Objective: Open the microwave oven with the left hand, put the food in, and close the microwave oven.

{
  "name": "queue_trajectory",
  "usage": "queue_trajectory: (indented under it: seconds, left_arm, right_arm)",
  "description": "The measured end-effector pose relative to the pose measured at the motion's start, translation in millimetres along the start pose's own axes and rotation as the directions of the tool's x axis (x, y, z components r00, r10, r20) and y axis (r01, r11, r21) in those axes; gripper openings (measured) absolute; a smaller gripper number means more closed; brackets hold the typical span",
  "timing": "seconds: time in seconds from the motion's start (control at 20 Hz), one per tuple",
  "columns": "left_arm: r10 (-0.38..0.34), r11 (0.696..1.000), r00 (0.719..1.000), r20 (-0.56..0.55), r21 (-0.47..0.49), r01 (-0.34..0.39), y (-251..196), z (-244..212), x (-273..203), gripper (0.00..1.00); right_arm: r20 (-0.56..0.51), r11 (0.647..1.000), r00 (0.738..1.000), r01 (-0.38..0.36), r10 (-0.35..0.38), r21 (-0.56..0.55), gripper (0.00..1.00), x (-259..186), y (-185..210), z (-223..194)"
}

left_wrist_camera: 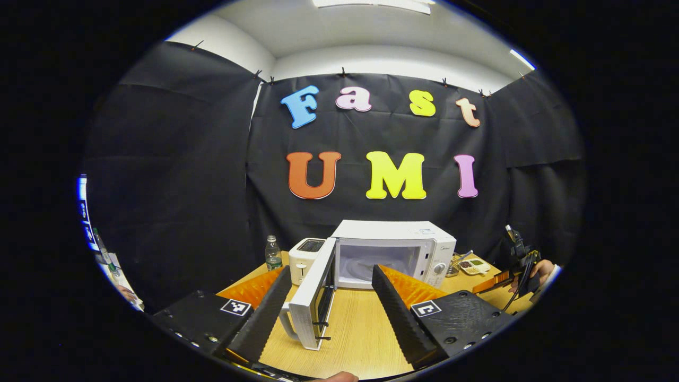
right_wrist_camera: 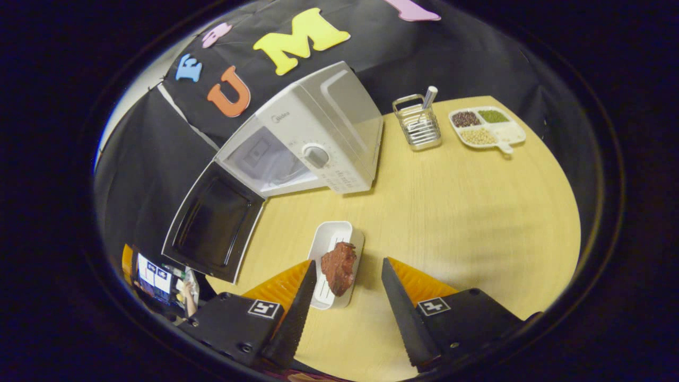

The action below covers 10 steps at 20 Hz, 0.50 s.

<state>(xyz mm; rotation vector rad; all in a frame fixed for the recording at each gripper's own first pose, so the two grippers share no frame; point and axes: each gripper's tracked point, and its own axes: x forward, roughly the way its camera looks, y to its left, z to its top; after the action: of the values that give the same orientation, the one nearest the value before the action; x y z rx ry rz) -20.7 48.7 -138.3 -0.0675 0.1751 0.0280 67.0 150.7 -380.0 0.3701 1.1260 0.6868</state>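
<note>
Left gripper view looks across a pale wooden table (left_wrist_camera: 366,329) walled in by black cloth, white ceiling and strip lights above. Dead ahead sits the white boxy microwave oven (left_wrist_camera: 395,249), cavity exposed and facing the camera, its white door (left_wrist_camera: 313,297) swung wide on the left hinge so the door edge points toward the lens. The left gripper (left_wrist_camera: 331,297) has its 2 fingers spread wide, the door's free edge between them and neither finger pressing it. Left of the oven stand a white toaster (left_wrist_camera: 306,257) and a clear plastic water bottle (left_wrist_camera: 273,253). Off to the right, the right gripper (left_wrist_camera: 517,270) and the hand holding it show small at the table edge.

Right gripper view tilts down over the table (right_wrist_camera: 467,212). The right gripper (right_wrist_camera: 347,289) is open too, fingers wide apart, gripping nothing. Between the tips lies the narrow white rectangular tray (right_wrist_camera: 331,241) with a dark reddish-brown piece of meat (right_wrist_camera: 339,268) on its near half. The tray's long axis runs away from the camera toward the microwave (right_wrist_camera: 313,138), which stands well beyond with its door (right_wrist_camera: 215,228) flung open. Farther right: a wire utensil holder (right_wrist_camera: 418,123) and a white divided dish of beans and grains (right_wrist_camera: 487,127).
</note>
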Motion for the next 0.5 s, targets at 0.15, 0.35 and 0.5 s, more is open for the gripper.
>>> queue_trajectory:
  seconds: [0.15,0.35,0.5]
  left_arm:
    - [-0.005,1.000,1.000,0.005,0.014,0.005,-9,2,0,0.94]
    - [-0.018,1.000,1.000,-0.012,0.004,0.018,-16,-3,-2,0.94]
    - [-0.033,0.999,0.999,-0.017,0.014,0.033,-22,-3,-6,0.94]
  right_arm:
    - [-0.055,0.995,0.996,-0.059,0.064,0.083,0.75,15,1,-6]
    - [-0.109,0.958,0.980,-0.135,0.167,0.252,0.27,23,18,-20]
    - [-0.053,0.984,0.991,-0.113,0.121,0.136,0.11,5,21,-11]
